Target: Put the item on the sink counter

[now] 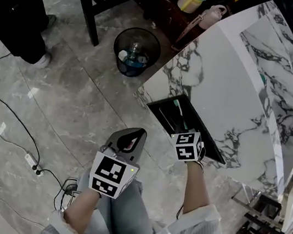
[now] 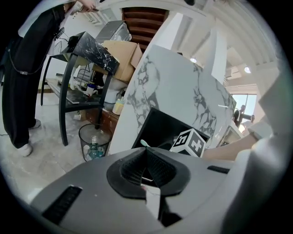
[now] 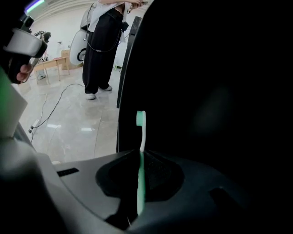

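Between the R gripper's [image 3: 139,170] jaws, clenched on its handle, the toothbrush [image 3: 141,130] juts head-first ahead over the dark sink [image 1: 208,144], prob. to be laid on the marble counter [image 1: 219,81] beyond. L gripper [image 2: 146,157] closed on nothing, idle alongside.

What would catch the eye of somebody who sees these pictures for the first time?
A green toothbrush, clamped in the right gripper, stands out against the black sink. The sink is set in a white marble counter; a dark waste basket stands on the grey floor beside it.
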A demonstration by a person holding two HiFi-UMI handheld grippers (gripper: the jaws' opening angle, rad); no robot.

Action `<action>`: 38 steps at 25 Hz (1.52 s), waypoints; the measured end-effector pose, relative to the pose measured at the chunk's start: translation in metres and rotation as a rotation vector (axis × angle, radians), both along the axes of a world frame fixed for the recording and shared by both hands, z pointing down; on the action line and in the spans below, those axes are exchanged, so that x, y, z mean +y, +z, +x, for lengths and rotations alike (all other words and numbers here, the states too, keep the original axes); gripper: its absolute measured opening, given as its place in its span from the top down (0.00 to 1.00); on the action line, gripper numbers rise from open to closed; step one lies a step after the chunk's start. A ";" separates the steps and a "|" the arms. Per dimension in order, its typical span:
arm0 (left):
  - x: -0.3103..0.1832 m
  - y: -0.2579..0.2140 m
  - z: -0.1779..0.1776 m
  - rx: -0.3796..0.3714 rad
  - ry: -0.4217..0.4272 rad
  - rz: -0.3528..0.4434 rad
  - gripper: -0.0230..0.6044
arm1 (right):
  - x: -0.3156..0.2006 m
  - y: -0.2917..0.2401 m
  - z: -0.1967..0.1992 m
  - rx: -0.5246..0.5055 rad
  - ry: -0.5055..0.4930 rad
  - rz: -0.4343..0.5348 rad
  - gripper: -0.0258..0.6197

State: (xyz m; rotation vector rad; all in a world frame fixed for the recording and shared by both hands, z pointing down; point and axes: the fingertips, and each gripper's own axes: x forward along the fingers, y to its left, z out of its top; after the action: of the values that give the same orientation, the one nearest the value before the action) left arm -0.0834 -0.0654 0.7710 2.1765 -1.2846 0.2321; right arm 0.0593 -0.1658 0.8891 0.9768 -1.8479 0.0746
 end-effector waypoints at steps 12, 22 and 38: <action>-0.009 0.005 0.008 -0.011 0.021 -0.055 0.94 | 0.007 -0.003 0.001 -0.069 0.073 -0.028 0.89; 0.026 -0.066 0.008 -0.034 0.015 -0.139 0.94 | 0.060 -0.074 -0.024 -0.129 0.061 -0.119 0.89; 0.018 -0.247 0.028 0.011 -0.013 -0.098 0.94 | 0.117 -0.261 -0.052 -0.295 0.007 -0.174 0.89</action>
State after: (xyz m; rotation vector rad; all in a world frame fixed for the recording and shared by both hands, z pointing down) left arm -0.0555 -0.0475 0.5243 2.0835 -1.2547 0.2714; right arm 0.0071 -0.0483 0.6280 0.8863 -2.0661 0.3956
